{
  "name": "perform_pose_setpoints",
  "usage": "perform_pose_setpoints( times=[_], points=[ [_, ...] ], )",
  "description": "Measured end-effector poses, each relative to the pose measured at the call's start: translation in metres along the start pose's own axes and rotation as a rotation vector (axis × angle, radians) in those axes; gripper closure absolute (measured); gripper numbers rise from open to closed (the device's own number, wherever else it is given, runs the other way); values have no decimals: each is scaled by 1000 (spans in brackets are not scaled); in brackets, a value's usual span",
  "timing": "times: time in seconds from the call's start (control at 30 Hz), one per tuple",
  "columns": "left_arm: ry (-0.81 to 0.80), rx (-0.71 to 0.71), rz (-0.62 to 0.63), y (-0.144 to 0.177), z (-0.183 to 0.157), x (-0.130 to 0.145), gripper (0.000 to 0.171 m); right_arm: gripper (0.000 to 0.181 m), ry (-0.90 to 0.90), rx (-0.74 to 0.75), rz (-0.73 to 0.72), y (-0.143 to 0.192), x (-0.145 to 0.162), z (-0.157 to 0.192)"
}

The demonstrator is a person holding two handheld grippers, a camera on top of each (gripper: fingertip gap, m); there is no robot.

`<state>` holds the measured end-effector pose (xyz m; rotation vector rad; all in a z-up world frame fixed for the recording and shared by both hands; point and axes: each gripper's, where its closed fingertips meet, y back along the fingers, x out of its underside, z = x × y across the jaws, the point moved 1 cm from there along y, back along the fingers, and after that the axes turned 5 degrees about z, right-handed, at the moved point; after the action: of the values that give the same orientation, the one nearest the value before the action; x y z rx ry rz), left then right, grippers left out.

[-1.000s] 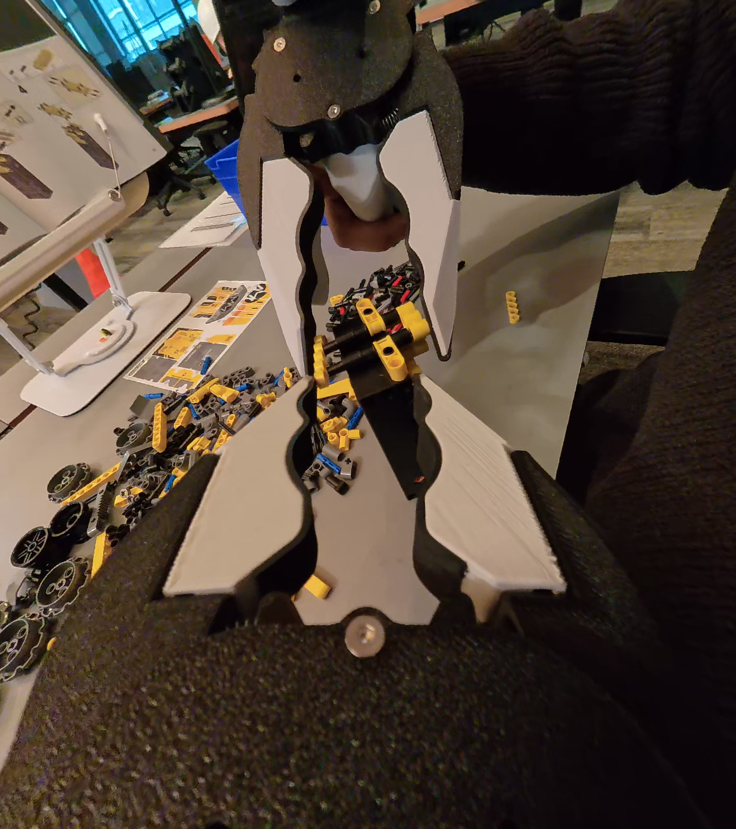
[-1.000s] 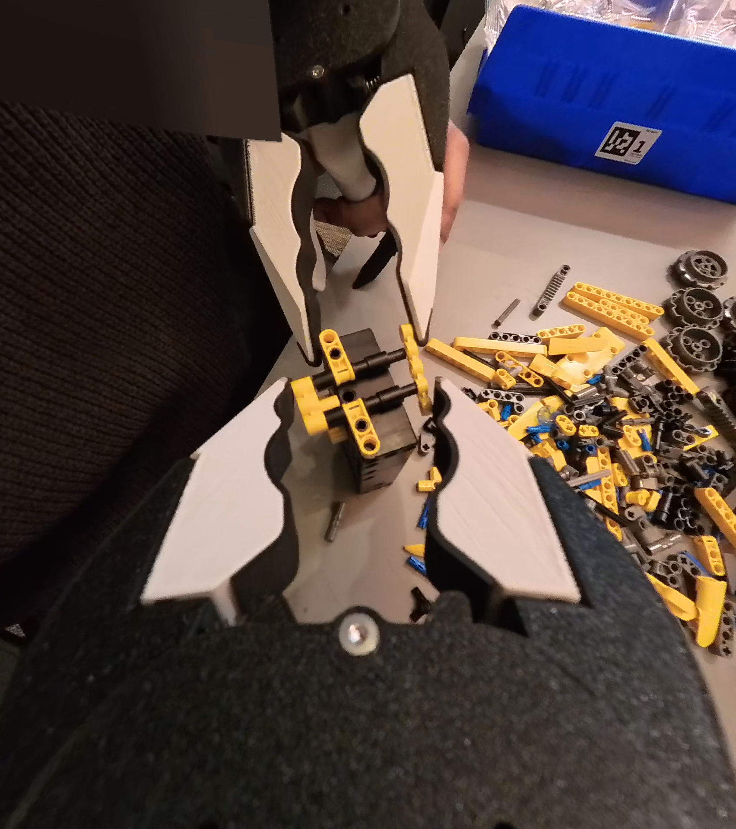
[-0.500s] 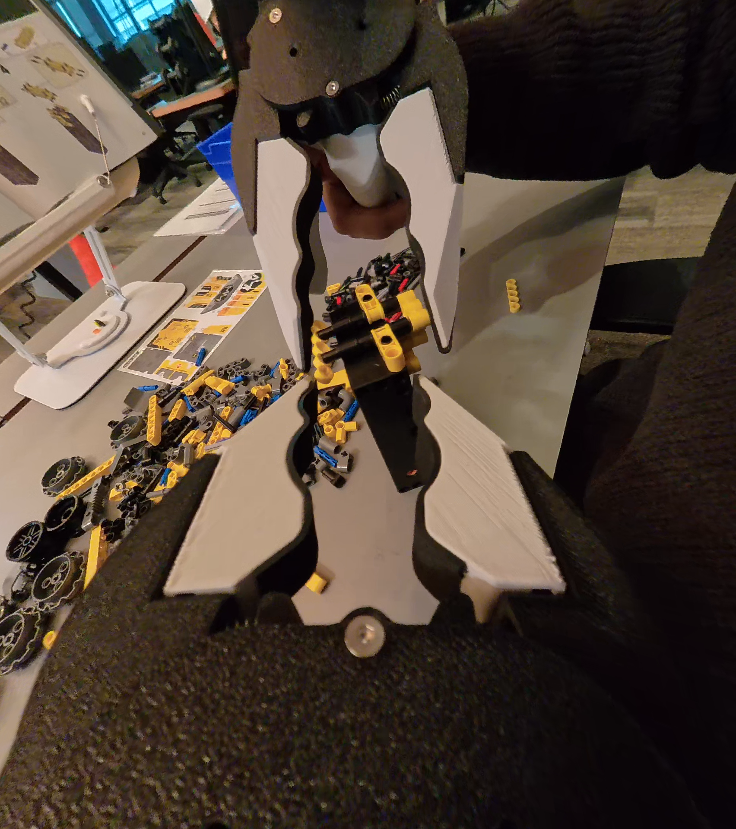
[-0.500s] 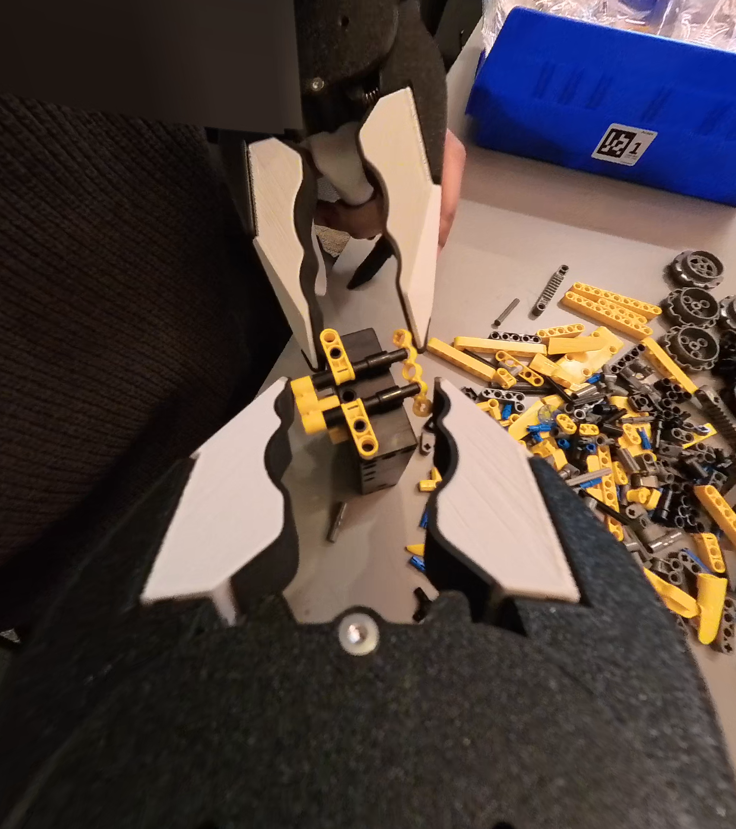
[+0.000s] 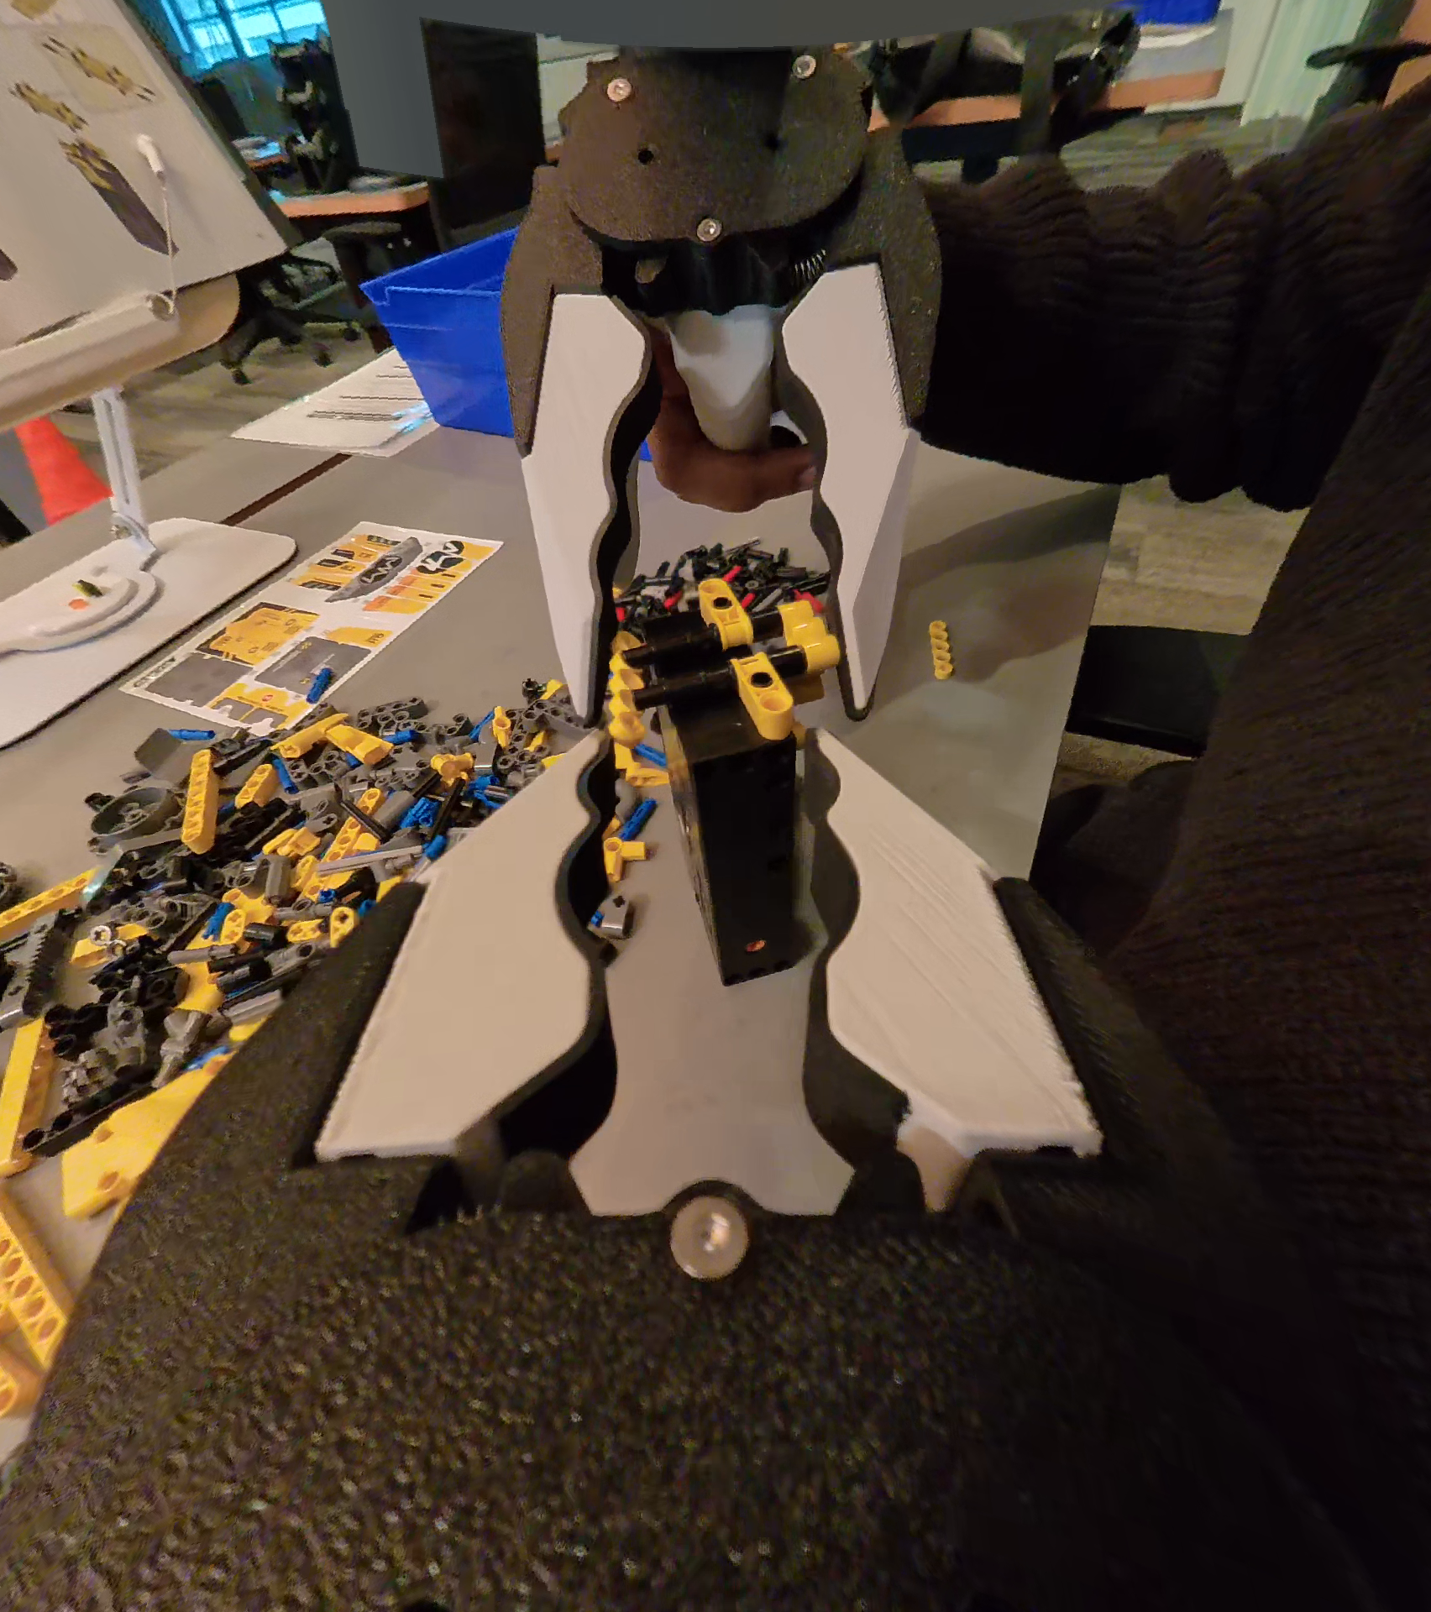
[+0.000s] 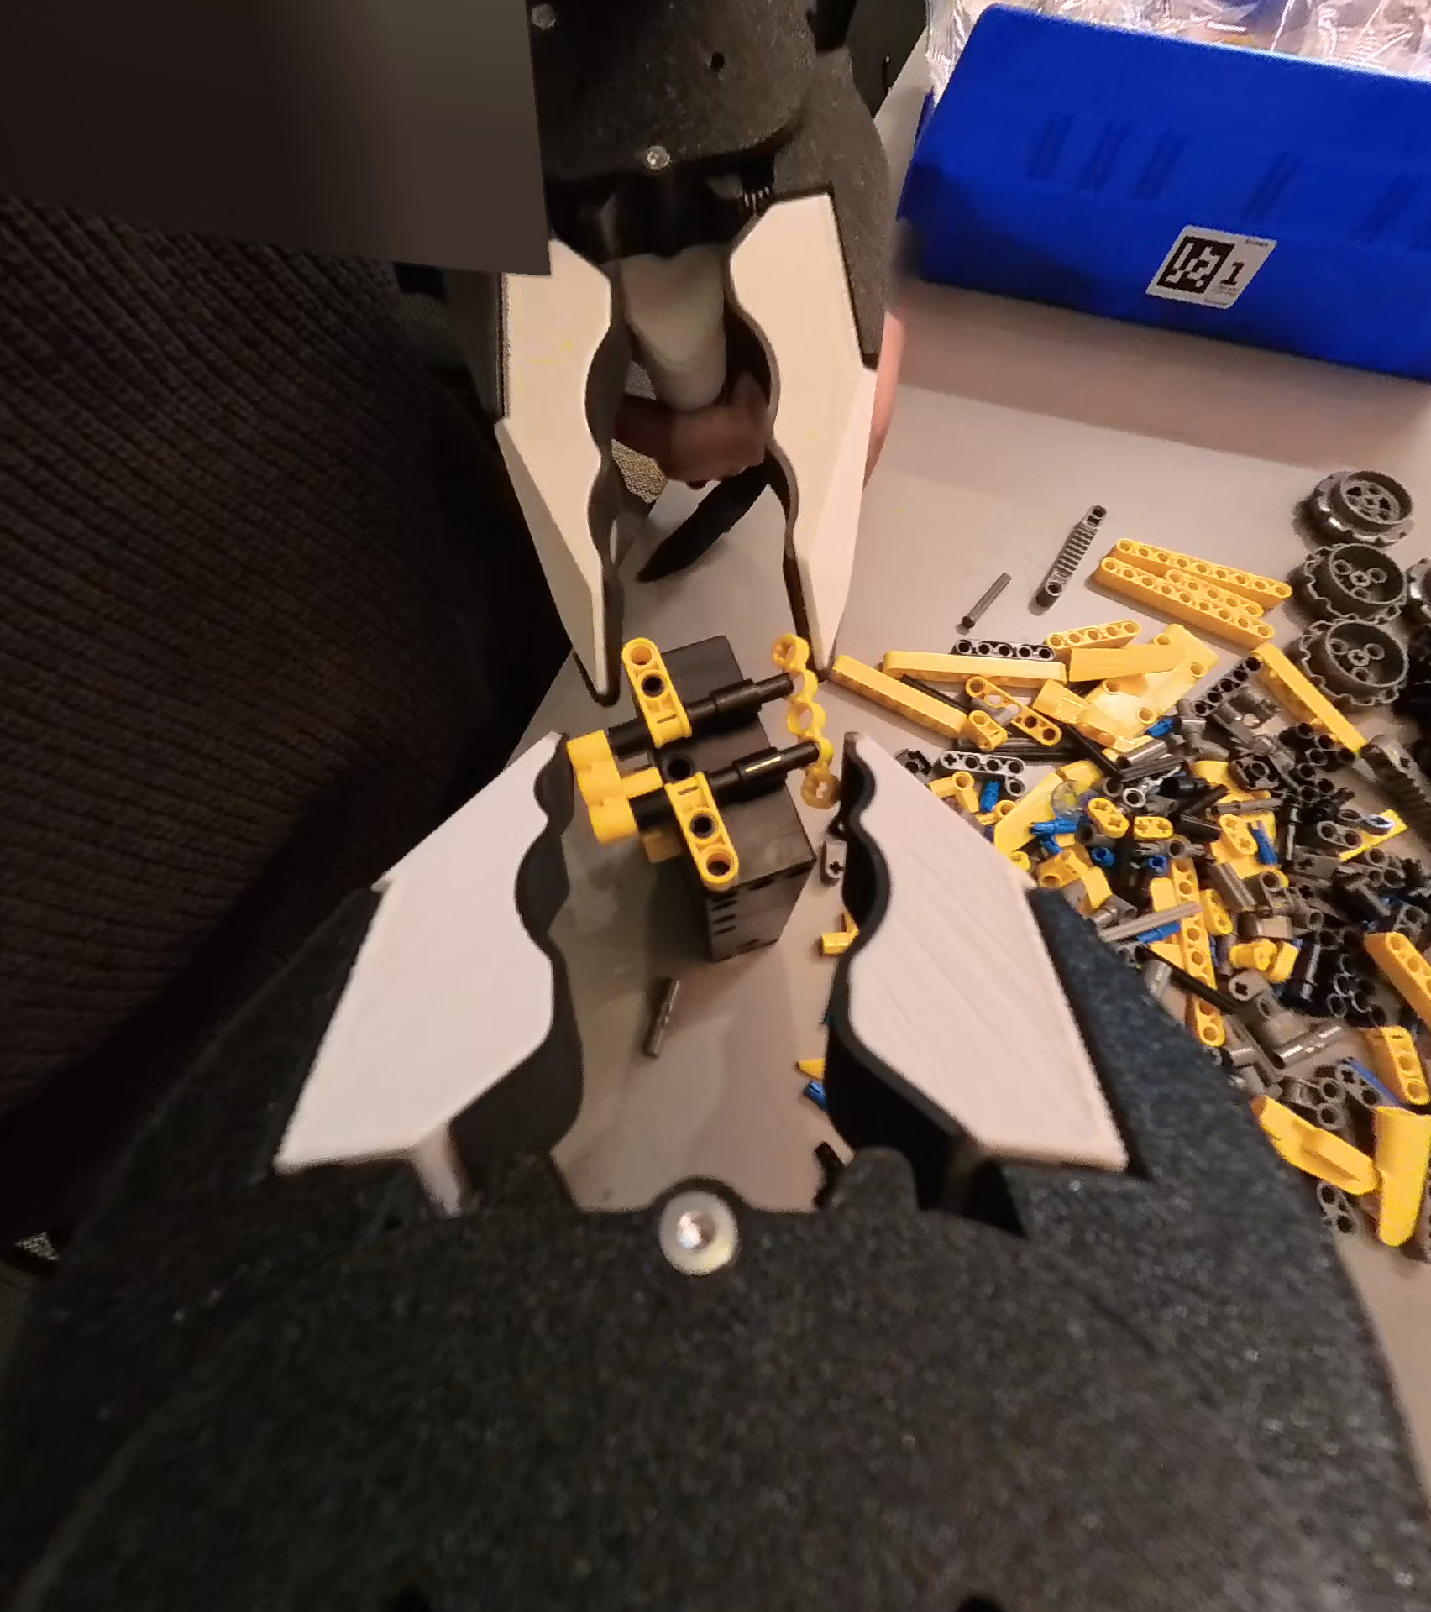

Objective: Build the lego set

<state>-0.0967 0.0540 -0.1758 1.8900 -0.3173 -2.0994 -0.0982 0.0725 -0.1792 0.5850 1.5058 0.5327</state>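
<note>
A black block [image 5: 738,855] stands on the grey table [image 5: 1000,628] near its edge. Yellow beams and two black pins are fixed to its top. A thin yellow holed beam [image 6: 804,715] sits tilted on the pin ends. My left gripper [image 5: 708,741] straddles the block's top, with its fingertips against the thin beam on one side and the block on the other. My right gripper [image 6: 703,741] faces it from the opposite side and clasps the same assembly [image 6: 747,872] across the pins. Each gripper also shows in the other's view, the right one [image 5: 725,713] and the left one [image 6: 708,676].
A pile of yellow, black, grey and blue parts [image 6: 1174,829] lies beside the block, with dark wheels [image 6: 1349,593] beyond it. A blue bin [image 6: 1218,174] stands at the back. A printed sheet [image 5: 319,628] and a white stand [image 5: 84,567] are farther off. A person's dark sleeve [image 5: 1218,349] is close by. My left and right fingertips are right by each other.
The thin yellow beam on the pin ends has tilted and shifted a little outward. Both grippers keep the same jaw width and nearly the same place.
</note>
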Motion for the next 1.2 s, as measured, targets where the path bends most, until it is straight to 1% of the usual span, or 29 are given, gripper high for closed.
perform_pose_setpoints(
  times=[0.27,0.43,0.9,1.03,1.2],
  points=[
    [86,81,-40,2,-1,-3,128,121,2,-22,23,0,1,0],
    [174,136,-86,4,-1,-7,128,120,4,-24,29,0,0,-1],
    [185,126,-112,4,2,-10,128,120,5,-35,34,-1,0,-2],
    [222,118,-98,3,6,-6,125,123,19,-32,27,-1,-1,-1],
    [303,156,-112,6,7,-7,123,123,22,-33,25,-2,-2,0]
  ],
)
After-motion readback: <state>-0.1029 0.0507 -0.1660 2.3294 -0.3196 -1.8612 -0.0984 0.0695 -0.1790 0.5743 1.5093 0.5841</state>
